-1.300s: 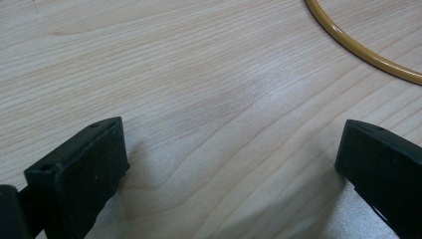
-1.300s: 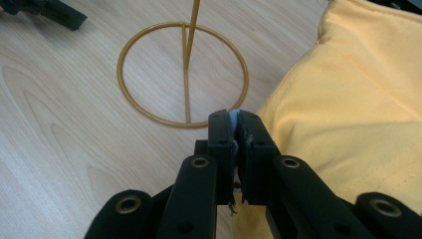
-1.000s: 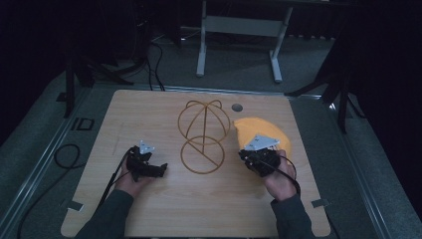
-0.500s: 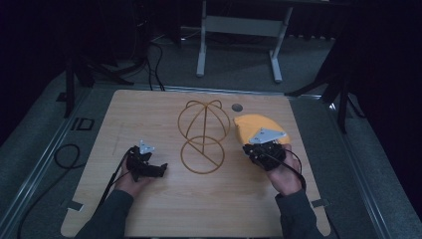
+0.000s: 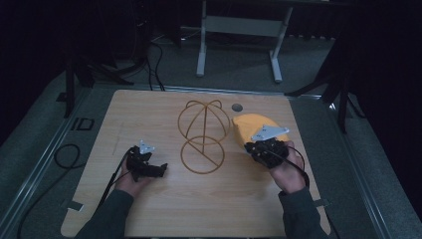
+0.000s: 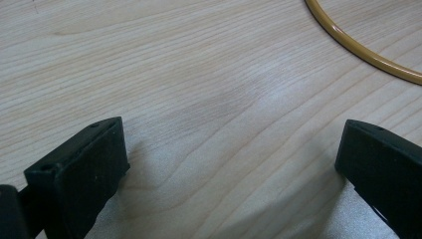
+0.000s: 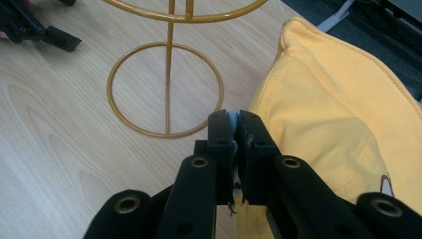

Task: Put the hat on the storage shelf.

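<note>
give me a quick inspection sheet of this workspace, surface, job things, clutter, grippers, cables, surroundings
surface: light wooden table top, with a small round grey insert near the far edge
job's things: gold wire stand with a ring base and a dome-shaped top at the middle; yellow fabric cap on the table to its right
clutter: nothing seen
grippers: left gripper low over bare wood, jaws wide apart, nothing between them; right gripper jaws shut at the cap's near edge, whether fabric is pinched cannot be told
cables: black cable trails from the left gripper; more black cable loops on the floor at left
surroundings: dark room, grey metal frame beyond the table
</note>
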`<action>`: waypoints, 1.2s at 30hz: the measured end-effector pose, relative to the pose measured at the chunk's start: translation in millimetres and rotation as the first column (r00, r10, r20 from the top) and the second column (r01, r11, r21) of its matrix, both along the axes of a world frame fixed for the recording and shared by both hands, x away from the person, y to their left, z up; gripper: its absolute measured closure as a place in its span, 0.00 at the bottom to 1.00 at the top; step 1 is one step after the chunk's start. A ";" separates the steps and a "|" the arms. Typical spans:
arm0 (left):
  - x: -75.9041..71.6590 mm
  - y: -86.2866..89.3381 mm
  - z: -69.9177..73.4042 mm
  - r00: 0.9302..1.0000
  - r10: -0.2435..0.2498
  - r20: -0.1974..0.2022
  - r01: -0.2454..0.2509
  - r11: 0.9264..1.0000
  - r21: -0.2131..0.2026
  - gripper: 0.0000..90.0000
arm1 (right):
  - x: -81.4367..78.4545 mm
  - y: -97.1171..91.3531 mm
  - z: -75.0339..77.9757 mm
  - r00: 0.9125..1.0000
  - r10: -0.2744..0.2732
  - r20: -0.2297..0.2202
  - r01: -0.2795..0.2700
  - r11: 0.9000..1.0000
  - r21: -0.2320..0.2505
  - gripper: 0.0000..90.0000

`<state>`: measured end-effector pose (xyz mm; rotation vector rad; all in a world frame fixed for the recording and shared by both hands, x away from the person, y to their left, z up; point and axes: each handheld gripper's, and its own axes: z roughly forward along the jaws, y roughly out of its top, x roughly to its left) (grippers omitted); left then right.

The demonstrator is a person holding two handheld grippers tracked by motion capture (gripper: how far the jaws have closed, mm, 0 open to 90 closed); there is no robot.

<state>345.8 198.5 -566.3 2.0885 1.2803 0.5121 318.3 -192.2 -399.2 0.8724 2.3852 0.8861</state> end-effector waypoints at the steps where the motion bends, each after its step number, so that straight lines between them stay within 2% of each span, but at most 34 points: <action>1: 0.0 0.0 0.0 1.000 0.000 0.000 0.000 1.000 0.000 0.00 | 0.2 -0.3 0.5 1.000 0.002 0.001 -0.002 1.000 -0.001 0.95; 21: 0.0 0.0 0.0 1.000 0.000 0.000 0.000 1.000 0.000 0.00 | 3.3 -6.1 19.6 1.000 0.008 0.023 -0.008 1.000 -0.016 0.95; 27: 0.0 0.0 0.0 1.000 0.000 0.000 0.000 1.000 0.000 0.00 | 8.2 -8.2 25.5 1.000 0.012 0.011 -0.012 1.000 -0.025 0.95; 30: 0.0 0.0 0.0 1.000 0.000 0.000 0.000 1.000 0.000 0.00 | 11.8 -10.1 27.7 1.000 0.018 -0.018 -0.018 1.000 -0.016 0.95; 36: 0.0 0.0 0.0 1.000 0.000 0.000 0.000 1.000 0.000 0.00 | 19.9 -13.3 31.9 0.999 0.018 -0.047 -0.019 1.000 -0.016 0.95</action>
